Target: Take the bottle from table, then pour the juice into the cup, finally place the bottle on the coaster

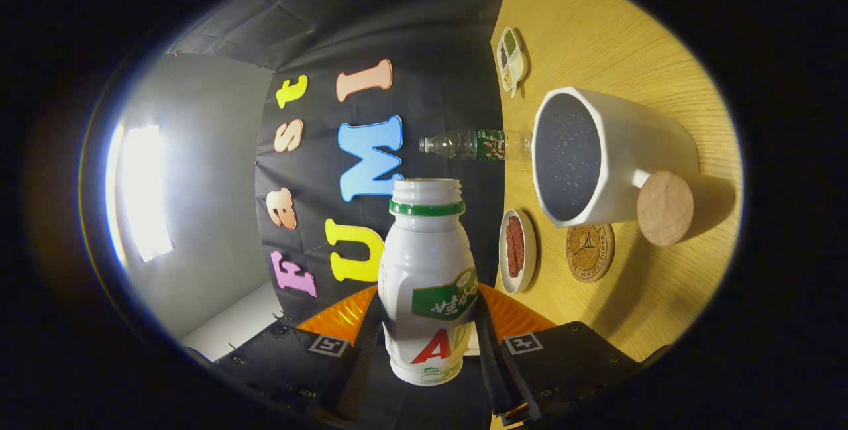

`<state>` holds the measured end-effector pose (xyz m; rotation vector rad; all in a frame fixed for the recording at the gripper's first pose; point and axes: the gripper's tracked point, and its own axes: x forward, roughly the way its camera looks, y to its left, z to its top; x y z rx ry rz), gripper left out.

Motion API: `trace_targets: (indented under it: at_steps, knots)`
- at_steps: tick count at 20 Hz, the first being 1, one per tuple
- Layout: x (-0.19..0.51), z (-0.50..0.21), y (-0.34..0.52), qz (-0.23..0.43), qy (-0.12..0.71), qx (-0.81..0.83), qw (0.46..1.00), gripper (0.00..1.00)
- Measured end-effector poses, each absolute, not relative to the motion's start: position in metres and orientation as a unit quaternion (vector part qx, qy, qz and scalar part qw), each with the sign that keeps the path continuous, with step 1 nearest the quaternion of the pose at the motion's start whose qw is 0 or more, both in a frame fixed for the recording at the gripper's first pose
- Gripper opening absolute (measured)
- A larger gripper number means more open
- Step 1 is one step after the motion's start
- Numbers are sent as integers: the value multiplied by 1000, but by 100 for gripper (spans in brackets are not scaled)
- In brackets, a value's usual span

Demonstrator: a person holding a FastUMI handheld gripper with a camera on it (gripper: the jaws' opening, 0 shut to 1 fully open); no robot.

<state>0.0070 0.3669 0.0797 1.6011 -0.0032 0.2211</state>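
Currently, in the gripper view, I have the jaws pinching the white plastic juice bottle with the green neck ring at its lower body, one finger pressed on each side. The cap is off and the open mouth points away from the camera. The whole view is rolled sideways: the wooden worktop stands on edge beside the bottle, so I judge the bottle to be tilted toward horizontal for the pour.

The white mug with the dark speckled interior sits beyond the jaws, its opening facing the bottle's side; the bottle mouth is near its rim but not yet over it. A round cork disc caps the mug's handle. The patterned round cork coaster lies just beside the mug's base, kept free for the bottle. A small white dish with red strips lies near the coaster. A clear water bottle stands behind the mug.
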Motion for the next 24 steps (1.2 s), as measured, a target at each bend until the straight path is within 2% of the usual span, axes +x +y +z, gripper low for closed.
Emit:
trace_targets:
  at_steps: [24]
  knots:
    - [15,90,371,114,-13,755,646,70]
